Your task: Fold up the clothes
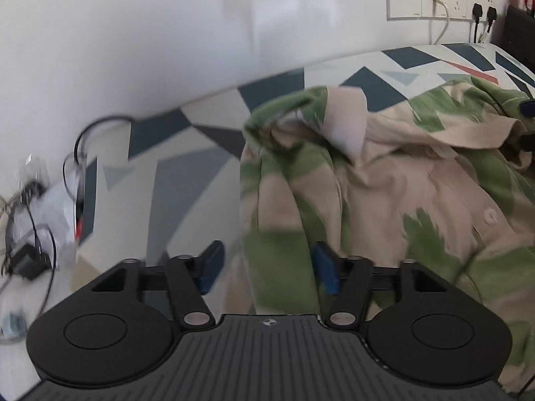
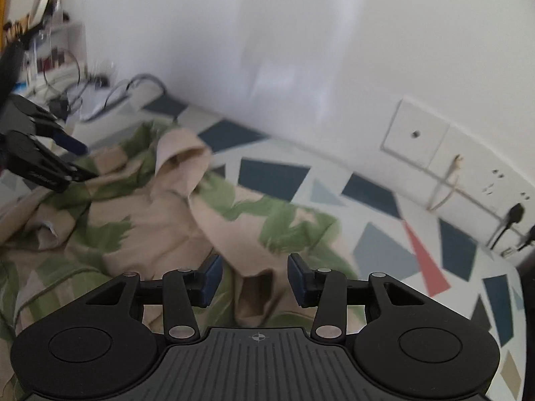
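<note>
Left wrist view: your left gripper jaws spread, over rumpled beige-green shirt on patterned tablecloth. Right wrist view: your right gripper likewise parted above shirt; collar upturned, fabric bunched, unfolded.

Both wrist views close above shared shirt.

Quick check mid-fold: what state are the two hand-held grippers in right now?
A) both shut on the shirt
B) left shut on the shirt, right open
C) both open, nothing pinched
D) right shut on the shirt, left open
C: the left hand-held gripper and right hand-held gripper both show spread jaws above the crumpled green-and-beige shirt, with no cloth pinched between their pads.
</note>
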A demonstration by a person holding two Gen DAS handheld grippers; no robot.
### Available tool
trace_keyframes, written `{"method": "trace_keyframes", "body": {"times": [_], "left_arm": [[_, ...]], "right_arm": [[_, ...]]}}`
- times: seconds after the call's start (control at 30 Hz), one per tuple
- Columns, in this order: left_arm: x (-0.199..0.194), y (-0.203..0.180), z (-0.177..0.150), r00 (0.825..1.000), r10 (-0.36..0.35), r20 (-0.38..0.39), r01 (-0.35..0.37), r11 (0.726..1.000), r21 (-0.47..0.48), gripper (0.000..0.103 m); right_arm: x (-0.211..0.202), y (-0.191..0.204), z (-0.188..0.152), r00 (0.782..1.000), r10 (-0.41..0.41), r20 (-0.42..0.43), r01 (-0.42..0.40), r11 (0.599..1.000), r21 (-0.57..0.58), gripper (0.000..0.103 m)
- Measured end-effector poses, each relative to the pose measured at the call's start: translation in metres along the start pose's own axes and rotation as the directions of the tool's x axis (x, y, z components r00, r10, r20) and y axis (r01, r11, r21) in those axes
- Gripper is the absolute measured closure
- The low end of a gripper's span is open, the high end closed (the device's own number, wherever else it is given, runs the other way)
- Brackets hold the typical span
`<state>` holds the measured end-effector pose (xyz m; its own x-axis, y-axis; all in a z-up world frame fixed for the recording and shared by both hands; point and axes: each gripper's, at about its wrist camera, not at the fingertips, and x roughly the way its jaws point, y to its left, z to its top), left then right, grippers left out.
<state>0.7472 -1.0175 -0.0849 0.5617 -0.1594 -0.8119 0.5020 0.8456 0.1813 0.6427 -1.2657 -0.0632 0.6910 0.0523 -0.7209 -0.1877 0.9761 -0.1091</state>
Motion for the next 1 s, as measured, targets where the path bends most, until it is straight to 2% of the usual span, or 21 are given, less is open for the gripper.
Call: {"method": "trace_keyframes", "body": {"times": [0.1,0.13,0.17,0.2,0.23,0.27,0.3,0.37,0.53,0.6,0.73,0.8,0.83,0.87,0.9,0.93,1.0], "left_arm": [[-0.004,0.005,-0.014,0.999,-0.023,-0.044,0.020,0.998,-0.051,0.034],[-0.005,0.007,-0.018,0.998,-0.033,-0.057,0.029,0.997,-0.065,0.033],[-0.005,0.007,-0.022,0.997,-0.038,-0.059,0.034,0.997,-0.070,0.033],[-0.006,0.008,-0.024,0.998,-0.041,-0.057,0.038,0.997,-0.068,0.034],[-0.007,0.009,-0.026,0.997,-0.048,-0.054,0.044,0.997,-0.065,0.040],[-0.008,0.010,-0.026,0.997,-0.062,-0.049,0.058,0.996,-0.064,0.076],[-0.009,0.013,-0.025,0.997,-0.064,-0.050,0.061,0.996,-0.072,0.099],[-0.011,0.020,-0.021,0.997,-0.064,-0.050,0.060,0.994,-0.090,0.100],[-0.017,0.059,0.003,0.999,0.043,0.024,-0.039,0.987,-0.156,0.101],[-0.014,0.075,0.013,0.995,0.087,0.044,-0.077,0.980,-0.185,0.101],[0.005,0.088,0.030,0.984,0.164,0.063,-0.149,0.968,-0.200,0.101],[0.023,0.088,0.032,0.989,0.149,0.026,-0.139,0.964,-0.227,0.098],[0.032,0.090,0.031,0.989,0.147,0.001,-0.142,0.959,-0.245,0.095],[0.038,0.091,0.029,0.989,0.145,-0.011,-0.143,0.956,-0.257,0.095],[0.041,0.092,0.025,0.990,0.138,-0.015,-0.137,0.955,-0.262,0.094],[0.040,0.093,0.021,0.991,0.135,-0.016,-0.134,0.956,-0.262,0.092],[0.039,0.094,0.013,0.993,0.115,-0.023,-0.117,0.959,-0.257,0.076]], "right_arm": [[0.024,-0.007,0.002,0.997,-0.002,-0.083,0.004,1.000,0.025,0.069],[0.029,-0.013,-0.001,0.995,-0.007,-0.104,0.011,0.999,0.036,0.084],[0.035,-0.021,-0.002,0.993,-0.010,-0.114,0.017,0.998,0.060,0.095],[0.041,-0.029,-0.003,0.992,-0.013,-0.123,0.024,0.996,0.083,0.095],[0.046,-0.038,-0.003,0.992,-0.013,-0.129,0.029,0.992,0.121,0.099],[0.048,-0.050,0.002,0.993,-0.003,-0.120,0.028,0.979,0.202,0.100],[0.048,-0.063,0.006,0.994,0.006,-0.107,0.025,0.959,0.281,0.101],[0.047,-0.088,0.017,0.998,0.015,-0.053,0.009,0.901,0.433,0.102],[0.040,-0.132,0.054,0.992,-0.071,0.108,-0.011,0.785,0.619,0.102],[0.049,-0.142,0.069,0.986,-0.103,0.131,-0.004,0.773,0.634,0.102],[0.091,-0.149,0.093,0.986,-0.148,0.078,0.070,0.791,0.608,0.102],[0.115,-0.146,0.096,0.986,-0.166,0.008,0.129,0.795,0.593,0.093],[0.123,-0.144,0.095,0.982,-0.188,-0.026,0.167,0.788,0.592,0.076],[0.125,-0.142,0.094,0.979,-0.200,-0.032,0.178,0.777,0.603,0.072],[0.125,-0.139,0.092,0.979,-0.201,-0.028,0.176,0.767,0.617,0.072],[0.120,-0.136,0.092,0.985,-0.171,0.007,0.128,0.759,0.638,0.072],[0.112,-0.127,0.095,0.993,-0.084,0.089,0.006,0.759,0.650,0.072]]}}
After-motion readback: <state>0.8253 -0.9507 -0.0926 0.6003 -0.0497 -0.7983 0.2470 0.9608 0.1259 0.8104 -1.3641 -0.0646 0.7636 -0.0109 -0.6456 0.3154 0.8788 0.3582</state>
